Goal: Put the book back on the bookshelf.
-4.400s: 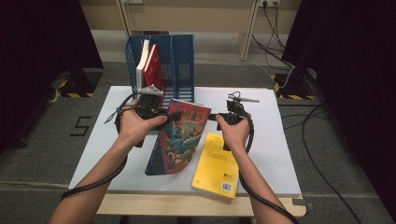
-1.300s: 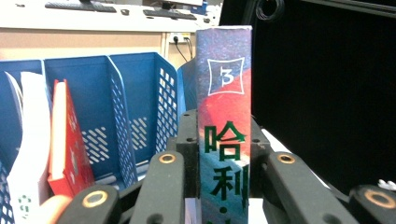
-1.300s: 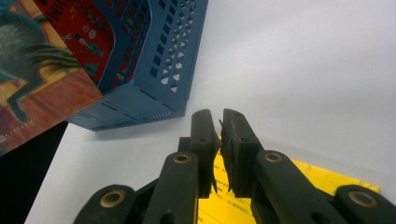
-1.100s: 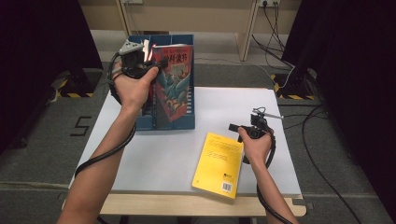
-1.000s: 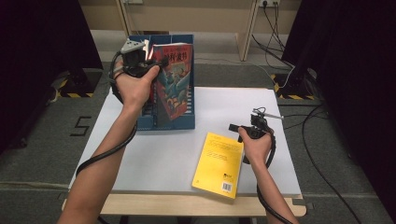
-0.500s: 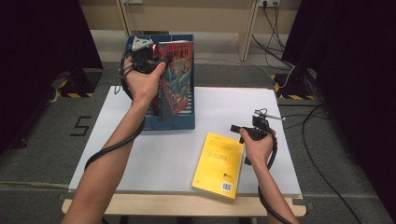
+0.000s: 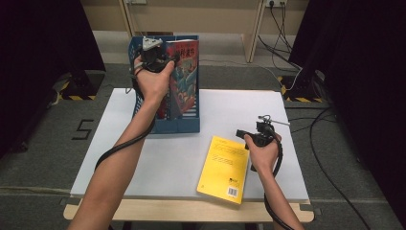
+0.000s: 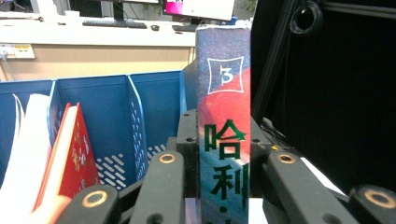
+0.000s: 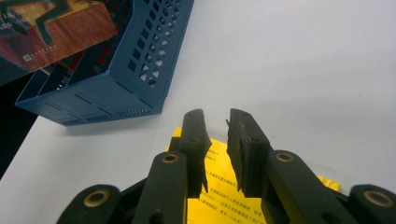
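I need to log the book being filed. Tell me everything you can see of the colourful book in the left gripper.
The colourful book is a thick paperback with an illustrated red and teal cover. Its spine carries a boxed 3 and green Chinese characters. It stands upright, clamped at the spine between the jaws of the left gripper, at the right compartment of the blue file rack. Whether its bottom edge rests on the rack floor cannot be told.

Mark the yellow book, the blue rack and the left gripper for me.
yellow book [image 7: 224, 168], high view, middle of its cover.
blue rack [image 7: 178, 126], high view, its low front wall.
left gripper [image 8: 223, 154], left gripper view, midway between its fingers, which clamp a book's spine.
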`<action>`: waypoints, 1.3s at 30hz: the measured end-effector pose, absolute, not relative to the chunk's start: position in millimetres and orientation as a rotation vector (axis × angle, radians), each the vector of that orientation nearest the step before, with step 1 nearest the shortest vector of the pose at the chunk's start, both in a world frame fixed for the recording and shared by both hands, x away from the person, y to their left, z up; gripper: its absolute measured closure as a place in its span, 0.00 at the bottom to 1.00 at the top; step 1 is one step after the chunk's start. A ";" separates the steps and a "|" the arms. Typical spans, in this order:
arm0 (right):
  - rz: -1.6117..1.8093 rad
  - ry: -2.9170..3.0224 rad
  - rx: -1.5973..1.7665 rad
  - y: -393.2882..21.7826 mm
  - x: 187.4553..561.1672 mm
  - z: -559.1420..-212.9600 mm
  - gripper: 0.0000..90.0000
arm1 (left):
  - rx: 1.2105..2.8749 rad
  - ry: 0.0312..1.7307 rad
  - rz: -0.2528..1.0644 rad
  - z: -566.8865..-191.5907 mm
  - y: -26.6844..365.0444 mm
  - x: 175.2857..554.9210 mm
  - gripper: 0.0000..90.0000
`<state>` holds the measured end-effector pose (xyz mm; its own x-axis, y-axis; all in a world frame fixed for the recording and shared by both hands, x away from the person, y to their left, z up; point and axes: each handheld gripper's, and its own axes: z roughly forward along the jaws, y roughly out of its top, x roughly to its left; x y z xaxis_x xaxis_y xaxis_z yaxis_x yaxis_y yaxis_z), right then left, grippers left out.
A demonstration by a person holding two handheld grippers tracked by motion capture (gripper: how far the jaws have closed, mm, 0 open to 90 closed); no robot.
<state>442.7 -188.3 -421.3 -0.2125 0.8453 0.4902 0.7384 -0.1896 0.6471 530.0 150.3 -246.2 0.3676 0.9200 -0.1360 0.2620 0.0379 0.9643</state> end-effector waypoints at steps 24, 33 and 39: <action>1.354 1.936 1.872 -187.8 435.4 -433.3 0.86 | 1.459 1.144 0.774 -264.5 136.9 552.1 0.83; 1.357 1.935 1.870 -189.2 433.8 -434.3 0.86 | 1.435 1.157 0.762 -272.5 133.2 560.3 0.83; 1.351 1.939 1.872 -190.1 432.9 -435.5 0.86 | 1.434 1.148 0.776 -276.5 128.8 565.7 0.83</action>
